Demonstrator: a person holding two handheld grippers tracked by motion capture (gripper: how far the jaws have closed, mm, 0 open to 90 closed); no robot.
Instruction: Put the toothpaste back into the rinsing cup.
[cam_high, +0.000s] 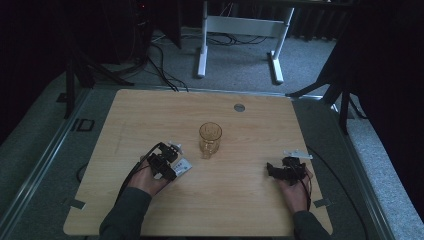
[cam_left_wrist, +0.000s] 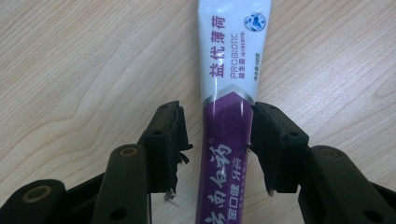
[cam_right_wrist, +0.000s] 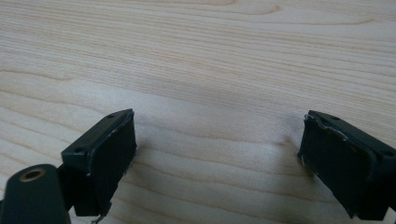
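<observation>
Left of the amber glass mug (cam_high: 210, 138), your left gripper (cam_left_wrist: 215, 140) has its fingers spread around a toothpaste tube (cam_left_wrist: 229, 84); right of it, your right gripper (cam_right_wrist: 217, 154) has its fingers spread over bare desk (cam_right_wrist: 210, 56).

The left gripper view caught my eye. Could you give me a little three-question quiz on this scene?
1. True or false: the white-and-purple toothpaste tube lies between the left hand-held gripper's jaws.
2. What stands mid-table on the light wooden table? A) amber glass mug B) blue bowl
3. What do the right hand-held gripper's open jaws hold?

Key: 1 true; 2 A; 3 nothing.
</observation>
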